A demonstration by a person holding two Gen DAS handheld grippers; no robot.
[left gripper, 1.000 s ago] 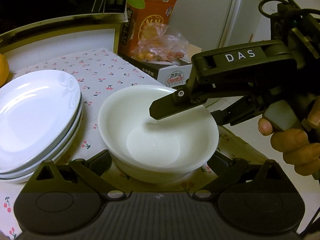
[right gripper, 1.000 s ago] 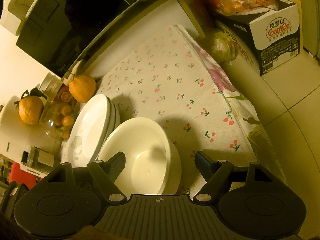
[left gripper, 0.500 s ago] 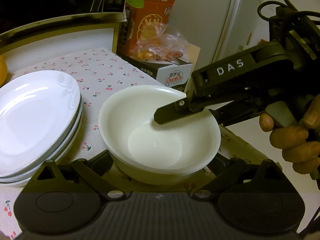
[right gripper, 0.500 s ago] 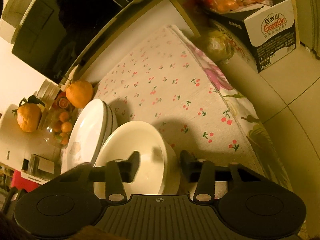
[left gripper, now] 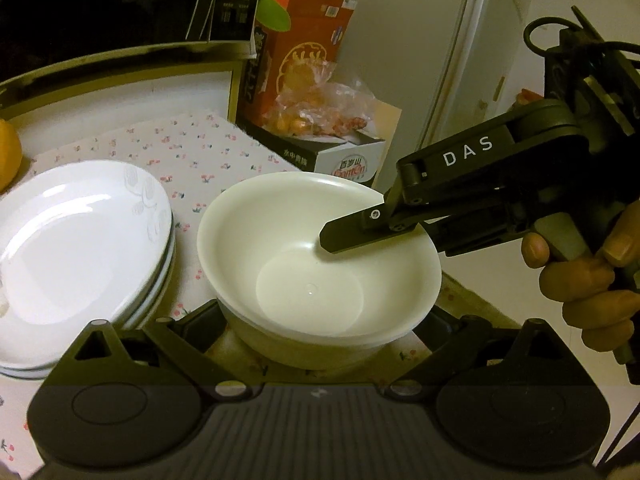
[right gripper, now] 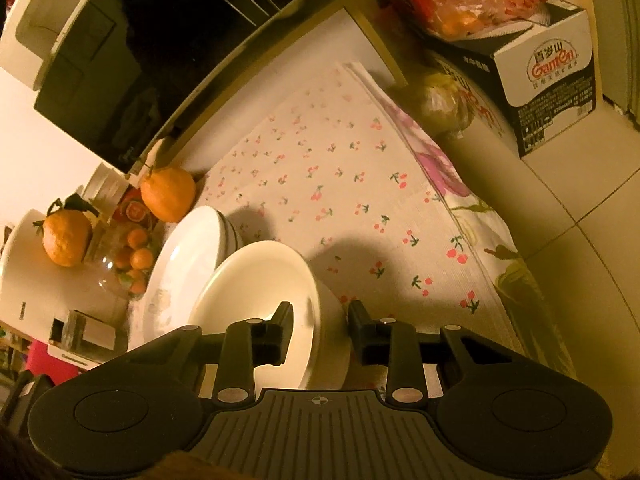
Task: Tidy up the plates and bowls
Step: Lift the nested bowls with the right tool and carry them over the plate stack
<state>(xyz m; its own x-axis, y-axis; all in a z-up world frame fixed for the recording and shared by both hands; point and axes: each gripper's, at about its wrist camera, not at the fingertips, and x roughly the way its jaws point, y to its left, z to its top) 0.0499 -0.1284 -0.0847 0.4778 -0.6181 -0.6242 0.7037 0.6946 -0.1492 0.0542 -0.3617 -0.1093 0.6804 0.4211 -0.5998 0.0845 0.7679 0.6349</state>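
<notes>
Here, a white bowl (left gripper: 320,264) is seen on the cherry-patterned cloth (right gripper: 328,184) that covers the desk, and it seems to be nested on a second bowl, whose rim shows just below its own. Just beside it, on the left in the left wrist view, a stack of white plates (left gripper: 76,240) is placed; whether bowl and plates touch cannot be told.

The right gripper (right gripper: 320,332) is held over the right side of the bowl, and its jaws have just been closing with the bowl's rim between them. One finger (left gripper: 360,232) is found inside the bowl and the other one outside the wall. In the right wrist view a narrow gap is still visible at each side of the rim, so a firm pinch is not shown. The handle is gripped by the person's hand (left gripper: 588,280).

The left gripper (left gripper: 320,328) is kept low before the bowl, its jaws spread wide at both sides of the bowl's base, with nothing pinched.

Behind the cloth, a carton box (left gripper: 348,160) with a plastic bag of fruit (left gripper: 320,108) is seen, and oranges (right gripper: 168,194) are lying near the plates.
</notes>
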